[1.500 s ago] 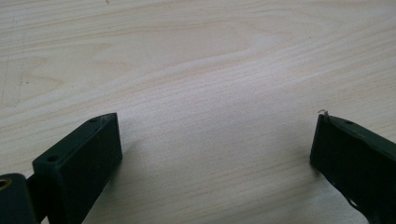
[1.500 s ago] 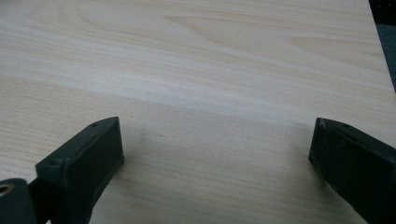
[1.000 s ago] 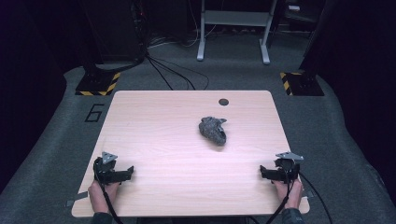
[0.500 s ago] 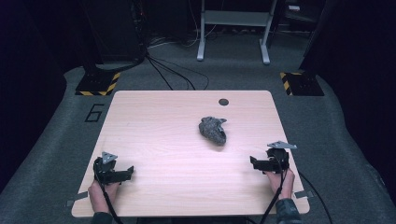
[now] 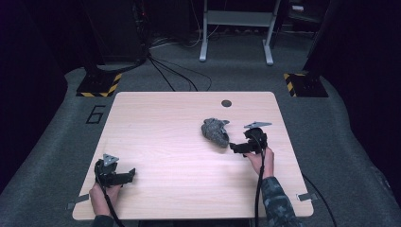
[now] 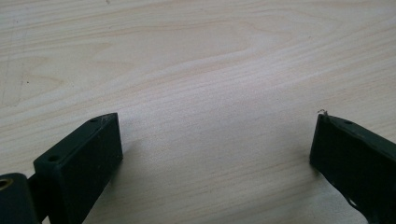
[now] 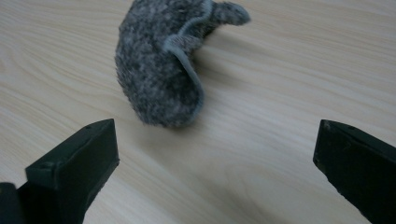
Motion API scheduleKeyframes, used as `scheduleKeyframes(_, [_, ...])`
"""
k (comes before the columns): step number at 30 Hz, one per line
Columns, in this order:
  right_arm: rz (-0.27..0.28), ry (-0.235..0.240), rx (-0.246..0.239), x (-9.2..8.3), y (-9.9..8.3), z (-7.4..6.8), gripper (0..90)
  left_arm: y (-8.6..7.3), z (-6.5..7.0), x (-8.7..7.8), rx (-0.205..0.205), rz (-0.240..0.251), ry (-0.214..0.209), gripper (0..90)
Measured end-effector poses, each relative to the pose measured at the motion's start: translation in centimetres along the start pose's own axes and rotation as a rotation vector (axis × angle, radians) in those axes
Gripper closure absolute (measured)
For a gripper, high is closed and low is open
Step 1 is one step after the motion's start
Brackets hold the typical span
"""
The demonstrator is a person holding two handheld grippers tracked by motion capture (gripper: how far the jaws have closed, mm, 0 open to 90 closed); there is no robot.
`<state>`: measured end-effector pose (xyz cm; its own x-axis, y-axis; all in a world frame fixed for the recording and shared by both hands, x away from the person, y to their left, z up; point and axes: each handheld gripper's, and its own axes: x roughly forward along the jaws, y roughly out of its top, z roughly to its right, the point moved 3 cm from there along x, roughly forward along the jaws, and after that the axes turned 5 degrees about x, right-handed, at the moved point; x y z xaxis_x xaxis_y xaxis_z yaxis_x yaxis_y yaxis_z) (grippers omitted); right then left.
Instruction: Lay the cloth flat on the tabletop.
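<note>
The right gripper (image 5: 232,147) is closing in on a grey knitted bundle (image 5: 215,131), which looks like a crumpled sock or small woollen piece, lying on the table (image 5: 156,137) in its right half, nearer the far edge than the near one. In the right gripper view the bundle (image 7: 163,60) is lying just ahead of the two black jaws, which are standing wide apart with nothing between them. So the reach seems to be the step in hand, with the grasp not yet made. The left gripper (image 5: 124,176) is resting by the near left corner, its jaws spread wide over bare wood. The next move probably calls for carrying the right gripper forward until the jaws are straddling the bundle's near lobe, then pinching deep enough that the soft, loose knit is not slipping out.
</note>
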<state>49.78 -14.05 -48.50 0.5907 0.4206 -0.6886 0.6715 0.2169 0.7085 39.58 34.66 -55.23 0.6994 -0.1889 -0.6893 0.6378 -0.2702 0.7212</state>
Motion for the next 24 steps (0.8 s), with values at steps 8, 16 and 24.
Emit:
scheduleKeyframes(8, [-0.041,0.024,-0.024,2.8,2.6,-1.7,0.0,0.0,0.0,0.0,-0.001,0.000,0.000,2.2])
scheduleKeyframes(16, [-0.078,0.023,-0.017,5.4,3.6,-2.6,0.0,0.0,0.1,0.0,-0.008,0.002,-0.004,2.3])
scheduleKeyframes(24, [-0.116,0.009,-0.024,7.6,3.2,-2.9,4.5,0.0,0.1,0.0,-0.008,0.003,-0.004,2.4])
